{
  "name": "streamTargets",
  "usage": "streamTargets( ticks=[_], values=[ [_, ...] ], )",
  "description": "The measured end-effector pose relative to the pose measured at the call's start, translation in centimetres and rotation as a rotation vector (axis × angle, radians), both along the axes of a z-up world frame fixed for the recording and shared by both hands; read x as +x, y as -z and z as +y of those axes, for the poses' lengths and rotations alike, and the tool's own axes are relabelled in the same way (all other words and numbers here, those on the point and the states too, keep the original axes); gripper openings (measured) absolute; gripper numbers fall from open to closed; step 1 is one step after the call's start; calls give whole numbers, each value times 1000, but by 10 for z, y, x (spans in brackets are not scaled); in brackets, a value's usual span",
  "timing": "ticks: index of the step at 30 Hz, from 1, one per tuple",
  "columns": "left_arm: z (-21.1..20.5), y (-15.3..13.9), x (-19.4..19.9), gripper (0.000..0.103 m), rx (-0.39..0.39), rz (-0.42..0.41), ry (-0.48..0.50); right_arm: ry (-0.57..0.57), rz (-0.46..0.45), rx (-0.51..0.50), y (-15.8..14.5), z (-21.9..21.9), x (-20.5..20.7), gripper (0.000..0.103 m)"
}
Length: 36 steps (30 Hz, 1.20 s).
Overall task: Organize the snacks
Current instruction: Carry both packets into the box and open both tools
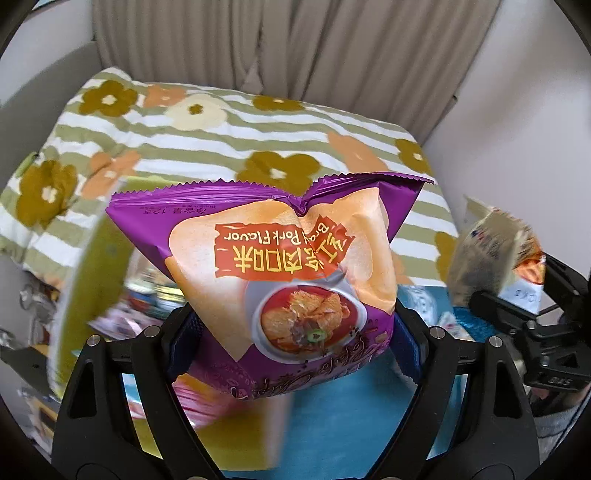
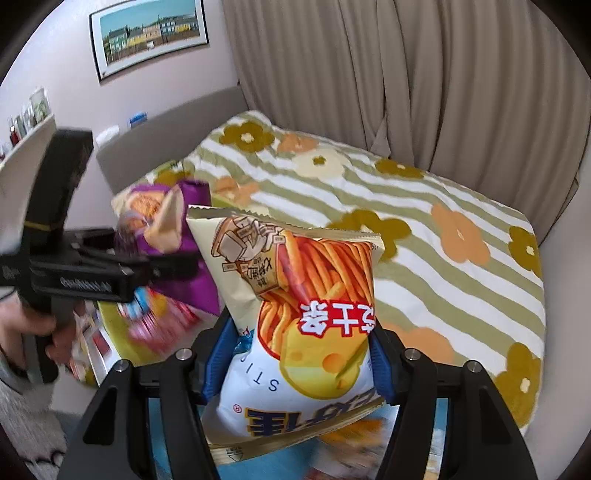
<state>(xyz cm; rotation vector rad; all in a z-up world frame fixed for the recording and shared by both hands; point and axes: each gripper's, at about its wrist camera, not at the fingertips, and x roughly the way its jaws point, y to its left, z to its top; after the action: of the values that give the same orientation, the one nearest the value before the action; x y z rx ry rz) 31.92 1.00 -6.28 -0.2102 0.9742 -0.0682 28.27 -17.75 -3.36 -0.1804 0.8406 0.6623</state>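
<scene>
floral bed (image 1: 221,140), both claws raised, gripping snack bags

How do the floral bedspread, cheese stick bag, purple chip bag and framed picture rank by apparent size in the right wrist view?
1. floral bedspread
2. cheese stick bag, enlarged by nearness
3. purple chip bag and framed picture: too close to rank

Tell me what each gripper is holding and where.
Left gripper pinches the purple braised pork flavour chip bag across its lower half; right gripper pinches the cheese stick snack bag across its middle.
</scene>
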Motion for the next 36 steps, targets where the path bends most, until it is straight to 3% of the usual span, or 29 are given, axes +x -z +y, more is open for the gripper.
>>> streamTargets(
  ticks=[8, 11, 13, 16, 23, 31, 32, 33, 35, 36],
  values=[
    [107, 18, 26, 84, 37, 56, -12, 93, 33, 92, 6, 93, 13, 59],
    [122, 32, 40, 88, 72, 75, 37, 125, 50, 114, 12, 116, 22, 59],
    [123, 43, 51, 102, 108, 96, 69, 151, 66, 108, 17, 128, 29, 59],
    [124, 58, 61, 103, 156, 113, 104, 186, 88, 95, 25, 140, 37, 59],
    [140, 58, 41, 103, 86, 93, 154, 258, 87, 10, 34, 157, 42, 59],
    [156, 55, 32, 103, 32, 72, 165, 302, 130, 5, 49, 174, 69, 62],
    [158, 56, 32, 103, 26, 73, 163, 309, 134, 11, 52, 175, 72, 68],
    [159, 57, 32, 103, 23, 71, 159, 318, 134, 20, 55, 176, 75, 84],
    [161, 61, 30, 103, 27, 68, 160, 337, 126, 35, 59, 177, 75, 103],
    [161, 64, 29, 103, 33, 72, 162, 345, 123, 42, 60, 177, 74, 103]
  ],
)
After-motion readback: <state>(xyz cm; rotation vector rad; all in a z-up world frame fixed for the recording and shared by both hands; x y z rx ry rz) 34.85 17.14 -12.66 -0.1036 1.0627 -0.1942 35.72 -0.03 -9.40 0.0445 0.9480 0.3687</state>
